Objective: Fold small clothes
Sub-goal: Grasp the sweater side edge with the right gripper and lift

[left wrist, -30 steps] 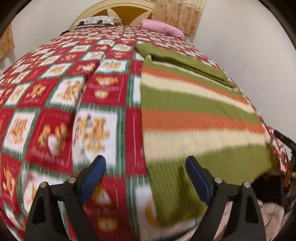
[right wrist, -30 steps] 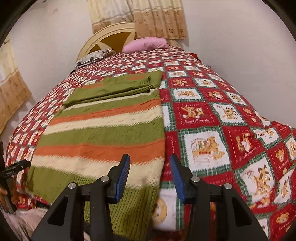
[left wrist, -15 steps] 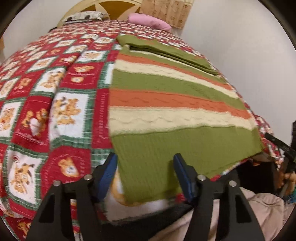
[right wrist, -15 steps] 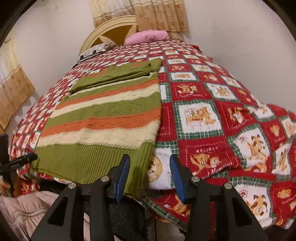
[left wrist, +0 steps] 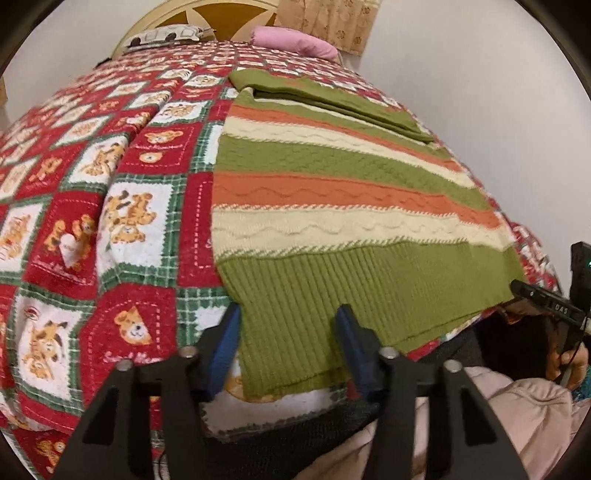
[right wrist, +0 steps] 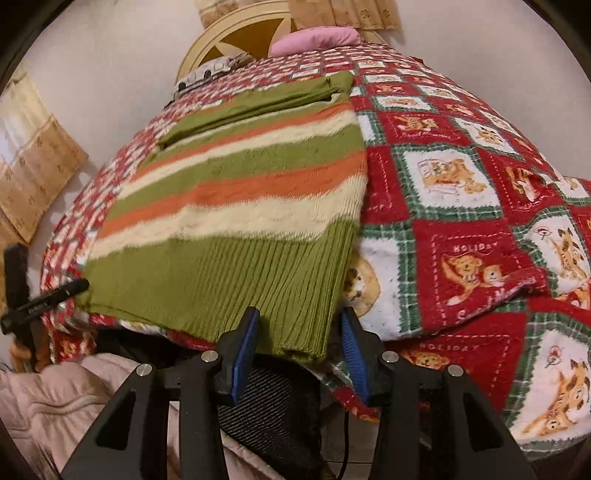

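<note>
A striped sweater (left wrist: pixel 332 192) is laid flat on a bed, over a red quilt (left wrist: pixel 92 206) printed with bears; its green ribbed hem hangs just past the near edge of the bed. A sleeve (left wrist: pixel 332 99) is folded across its far end. The left tool (left wrist: pixel 288 339) is set over one hem corner: its jaws are closing, the hem lies between them, and the pads are not yet pressed on it. The right tool (right wrist: pixel 299 339) is placed at the other hem corner (right wrist: pixel 303 332), its jaws also closing around the knit without pinching it. A pink pillow (right wrist: pixel 317 38) is seen by the headboard (right wrist: pixel 236 33).
</note>
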The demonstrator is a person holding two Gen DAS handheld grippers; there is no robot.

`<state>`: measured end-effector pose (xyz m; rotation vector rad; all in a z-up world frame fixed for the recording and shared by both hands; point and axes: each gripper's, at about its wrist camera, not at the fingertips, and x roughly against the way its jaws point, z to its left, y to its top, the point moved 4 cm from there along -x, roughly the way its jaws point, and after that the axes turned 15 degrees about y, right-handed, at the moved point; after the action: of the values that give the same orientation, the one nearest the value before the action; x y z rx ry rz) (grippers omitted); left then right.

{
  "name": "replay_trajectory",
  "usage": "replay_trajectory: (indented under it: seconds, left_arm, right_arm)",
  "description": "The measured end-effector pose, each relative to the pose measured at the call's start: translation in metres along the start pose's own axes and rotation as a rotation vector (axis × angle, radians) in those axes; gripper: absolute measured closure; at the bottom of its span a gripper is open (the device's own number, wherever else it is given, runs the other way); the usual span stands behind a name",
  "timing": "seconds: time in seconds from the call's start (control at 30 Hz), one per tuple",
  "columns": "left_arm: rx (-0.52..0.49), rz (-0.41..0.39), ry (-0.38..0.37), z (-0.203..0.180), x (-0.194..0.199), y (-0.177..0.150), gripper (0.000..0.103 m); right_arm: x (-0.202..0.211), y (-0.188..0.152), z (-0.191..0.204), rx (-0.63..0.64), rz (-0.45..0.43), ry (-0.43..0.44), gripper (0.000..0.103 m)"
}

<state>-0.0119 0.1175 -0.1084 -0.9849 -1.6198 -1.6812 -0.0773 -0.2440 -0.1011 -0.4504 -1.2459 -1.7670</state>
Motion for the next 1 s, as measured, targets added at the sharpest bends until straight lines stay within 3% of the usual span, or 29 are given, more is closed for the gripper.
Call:
replay_trajectory:
  seconds: [0.03, 0.07, 0.13, 0.27, 0.47, 0.57, 0.83, 0.93, 1.0]
  left_arm:
    - [-0.005, -0.004, 0.009, 0.0, 0.0, 0.0, 0.062]
    - [-0.002, -0.003, 0.018, 0.001, 0.0, 0.001, 0.075]
    - [0.016, 0.015, 0.008, 0.005, -0.002, 0.001, 0.091]
    - [0.049, 0.032, -0.026, 0.008, -0.002, 0.002, 0.092]
    - [0.112, 0.008, -0.158, 0.011, 0.018, 0.023, 0.093]
    - [0.114, -0.008, -0.183, 0.008, 0.019, 0.044, 0.093]
    - [0.053, -0.06, -0.118, 0.003, -0.005, 0.117, 0.096]
    - [0.07, -0.076, -0.069, 0.014, -0.013, 0.141, 0.096]
    - [0.08, -0.108, -0.083, 0.025, -0.007, 0.153, 0.096]
  right_arm:
    - [-0.002, -0.001, -0.001, -0.001, 0.002, 0.004, 0.077]
    - [-0.005, -0.002, -0.001, -0.01, 0.016, 0.027, 0.088]
    - [-0.004, -0.001, -0.001, -0.016, 0.014, 0.045, 0.092]
    - [0.007, 0.006, 0.0, -0.045, -0.007, 0.099, 0.096]
    - [0.033, 0.037, 0.004, -0.133, -0.102, 0.314, 0.097]
    - [0.036, 0.064, 0.009, -0.148, -0.151, 0.363, 0.097]
    - [0.015, 0.143, -0.005, -0.152, -0.241, 0.326, 0.097]
    - [-0.01, 0.169, -0.017, -0.165, -0.25, 0.25, 0.097]
    - [-0.024, 0.178, -0.026, -0.177, -0.248, 0.212, 0.097]
